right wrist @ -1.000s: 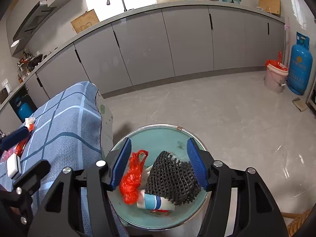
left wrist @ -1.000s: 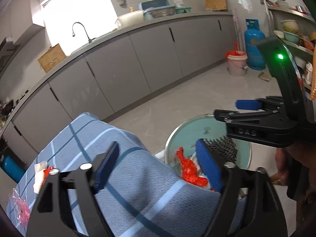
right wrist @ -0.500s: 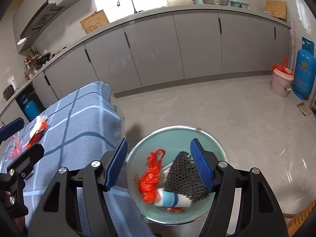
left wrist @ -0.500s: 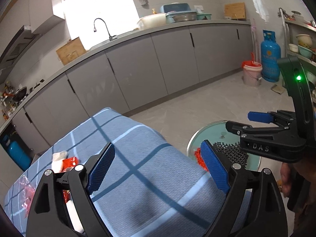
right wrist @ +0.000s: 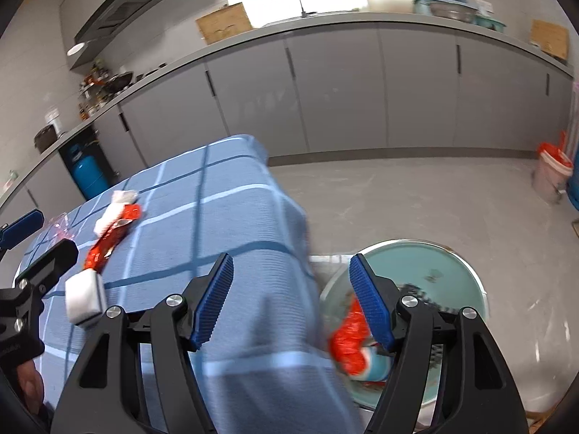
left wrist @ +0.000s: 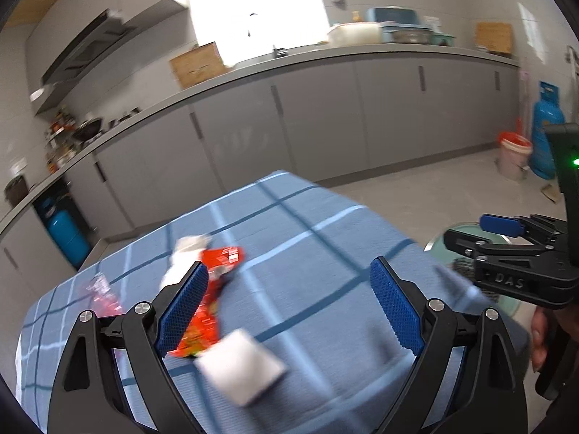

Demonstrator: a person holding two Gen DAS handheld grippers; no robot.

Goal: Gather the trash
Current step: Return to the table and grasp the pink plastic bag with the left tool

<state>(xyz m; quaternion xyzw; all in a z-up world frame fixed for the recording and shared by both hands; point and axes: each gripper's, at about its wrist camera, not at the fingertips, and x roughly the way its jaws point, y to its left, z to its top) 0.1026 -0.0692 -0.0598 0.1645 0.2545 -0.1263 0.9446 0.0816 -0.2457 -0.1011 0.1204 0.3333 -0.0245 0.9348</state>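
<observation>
Trash lay scattered on the bench (left wrist: 325,246), which was draped in a ribbed blue cloth crossed by dark and pale stripes. A red foil wrapper (left wrist: 206,311), crinkled and glossy, ran its long axis from the near edge away toward the grey cabinets (left wrist: 325,123); in the right wrist view (right wrist: 108,242) it slanted from lower left to upper right. A crumpled white wad (left wrist: 186,256) lay at the wrapper's far end and a flat, squarish white packet (left wrist: 240,365) touched its near end. A thin pink film bag (left wrist: 103,294) lay to the left, apart from them.

Left gripper (left wrist: 289,307): jaws wide open over the cloth, nothing between the blue ribbed pads. Right gripper (right wrist: 291,302): jaws open and empty, spanning the bench corner and the rim of the round pale-green bin (right wrist: 452,264) on the floor, which held red plastic (right wrist: 347,340), black mesh netting (right wrist: 416,289) and a blue-and-white cup (right wrist: 378,363).

Compared with one second earlier, both views had swung away from the bin toward the bench top: the wrapper, then at the far left edge of the left view, now sat beside the left pad, and both sets of jaws stood wider.
</observation>
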